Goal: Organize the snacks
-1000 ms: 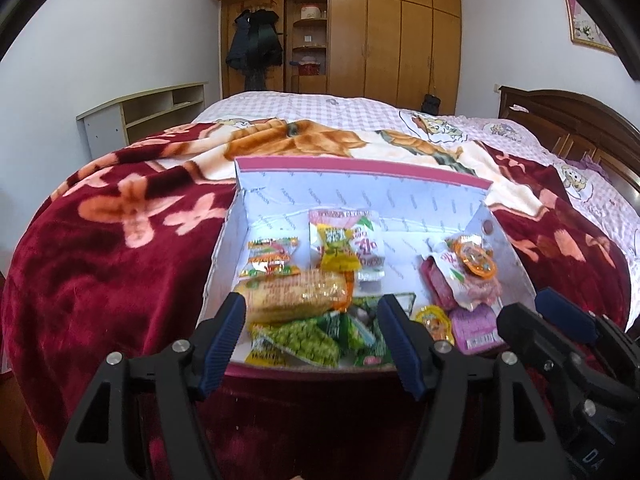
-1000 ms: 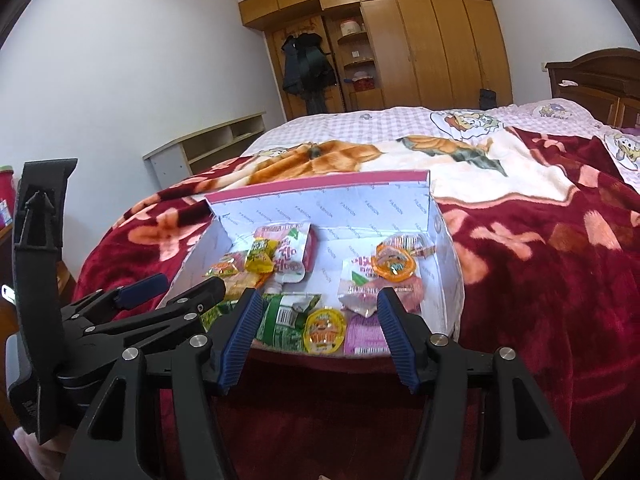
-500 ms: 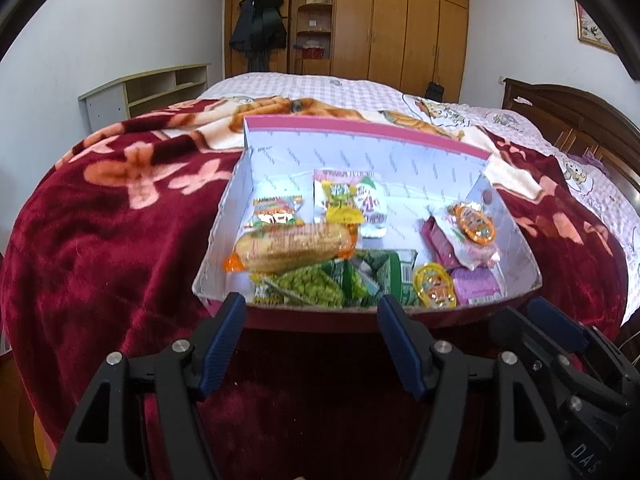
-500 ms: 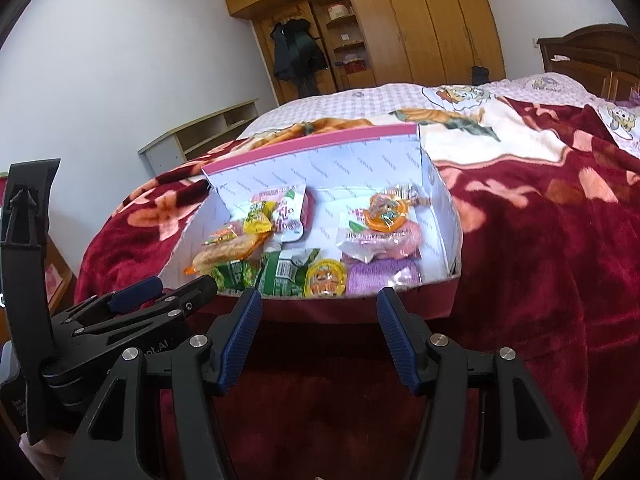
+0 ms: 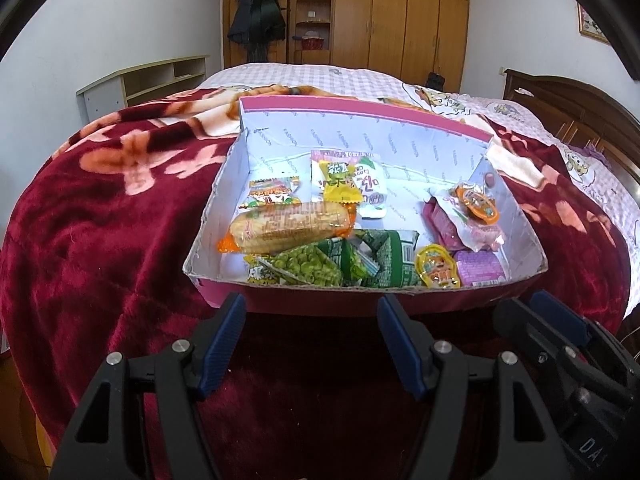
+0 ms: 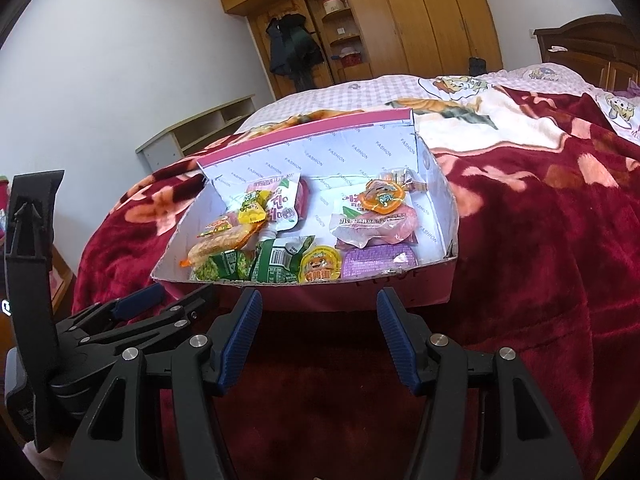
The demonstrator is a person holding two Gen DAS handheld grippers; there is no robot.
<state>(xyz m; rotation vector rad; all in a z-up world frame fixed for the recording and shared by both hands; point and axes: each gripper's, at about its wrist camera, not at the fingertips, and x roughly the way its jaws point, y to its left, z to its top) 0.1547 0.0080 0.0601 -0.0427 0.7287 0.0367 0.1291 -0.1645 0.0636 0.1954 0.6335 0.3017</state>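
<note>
At the bottom of each wrist view the near ground is taken by the tool itself: the left gripper [image 5: 312, 344] and the right gripper [image 6: 318, 336] both hover just short of the box with their blue-padded jaws spread wide and nothing between them. Past them, in the middle of both frames, the shallow pink cardboard box with a white printed lining [image 5: 360, 304] sits on the dark red flowered blanket [image 5: 100, 240] of the bed, and all the snacks in view lie inside it. Along its near wall are the green pea packets [image 5: 320, 268], the yellow jelly cup [image 5: 436, 270] and the purple wrapped packet [image 5: 480, 272]; behind them the long orange-wrapped corn-shaped snack [image 5: 288, 230] rests partly over the packets, and towards the far wall lies the white and pink pouch [image 5: 360, 184]. This fits either a sorted box or one awaiting sorting. Any pick, I judge, goes best from above on a top-lying item, pinching the body, not crinkly edges.
</note>
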